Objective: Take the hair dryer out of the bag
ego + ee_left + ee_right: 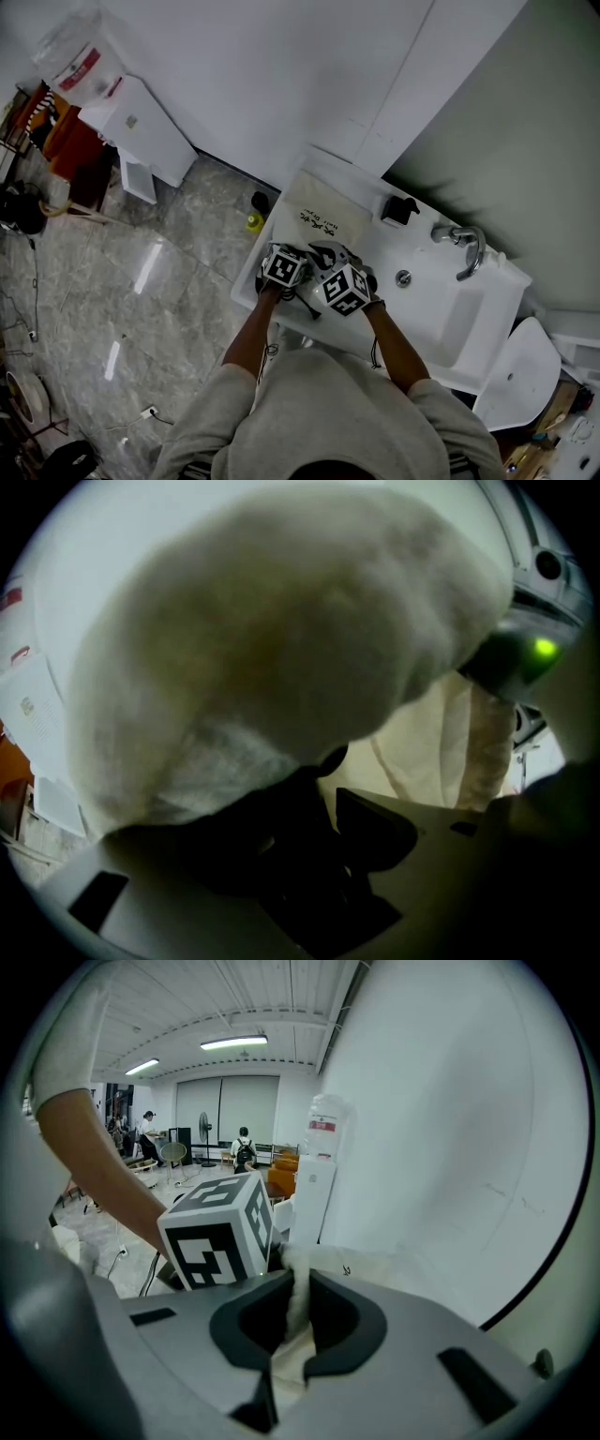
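Two tongs: my right gripper [295,1312] is clamped tight on a thin fold of the cream bag [319,217]; my left gripper [319,803] has its jaws apart under the bulging cloth, pressing on nothing I can make out
Bag: lies on the white counter [412,246] at 12 o'clock from my hands, its near end at my jaws
Hair dryer: not in sight; I judge it is still inside, probably the bulge over my left jaws
Risk, slip: the right pinch holds only a little cloth; a hard tug could pull it free and let the mouth fall shut
Risk, wrong bite: cloth blocks my left gripper view; closing blind may catch fabric with the dryer and drag the whole bag
Risk, slide: the bag lies loose; a strong pull toward 6 o'clock could take it off the counter's near edge
Around: basin [459,319] at 3 o'clock; faucet [464,246] at 2 o'clock; small black object [398,208] at 1 o'clock; yellow thing [253,223] on the floor at 11 o'clock; all apart from the bag
In the way: only the cloth itself
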